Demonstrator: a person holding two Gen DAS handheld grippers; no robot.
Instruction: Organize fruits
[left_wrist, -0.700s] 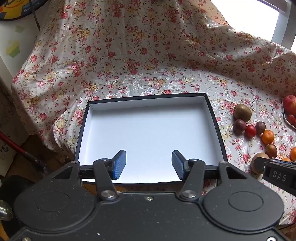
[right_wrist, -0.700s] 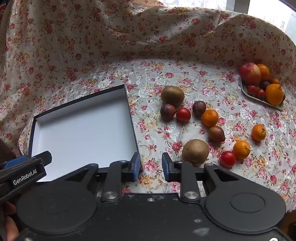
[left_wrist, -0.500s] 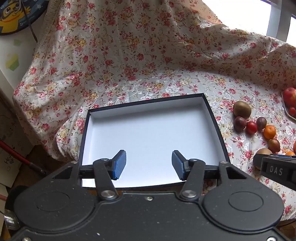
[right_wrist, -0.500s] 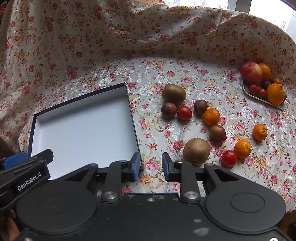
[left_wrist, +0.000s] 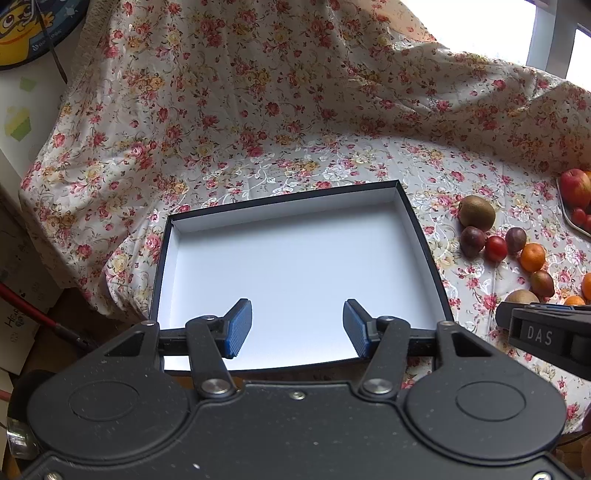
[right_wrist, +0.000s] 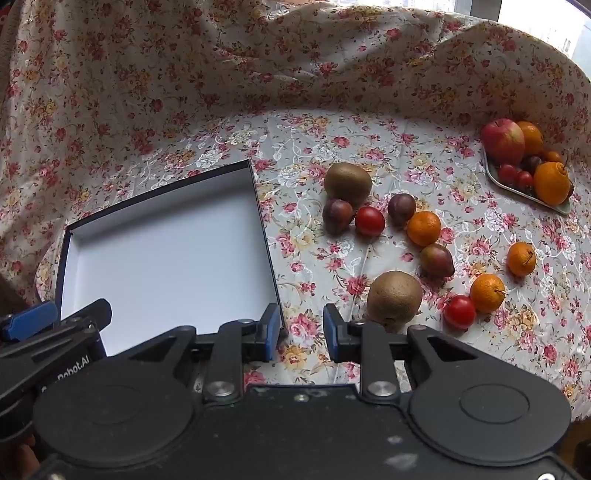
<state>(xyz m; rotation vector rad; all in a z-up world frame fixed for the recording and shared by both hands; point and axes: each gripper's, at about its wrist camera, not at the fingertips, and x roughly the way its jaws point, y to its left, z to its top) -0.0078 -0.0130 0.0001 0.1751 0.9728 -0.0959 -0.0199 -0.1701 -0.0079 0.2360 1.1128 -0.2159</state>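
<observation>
Hovering w/ nothing held: left gripper (left_wrist: 297, 325) was spread wide over the empty box (right_wrist: 166, 254), right gripper (right_wrist: 298, 336) pinched near-closed on air. Fruits (right_wrist: 394, 297) sat loose beside it; imo open right first, take the kiwi across its middle.

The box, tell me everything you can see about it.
The box is a shallow, open rectangular tray, seemingly cardboard, with dark outer walls and a plain white inside. Nothing lies in it. It sits flat on the flowered cloth, left of the loose fruit, its near edge hidden behind the grippers. No fruit touches it, and neither gripper visibly touches it.
</observation>
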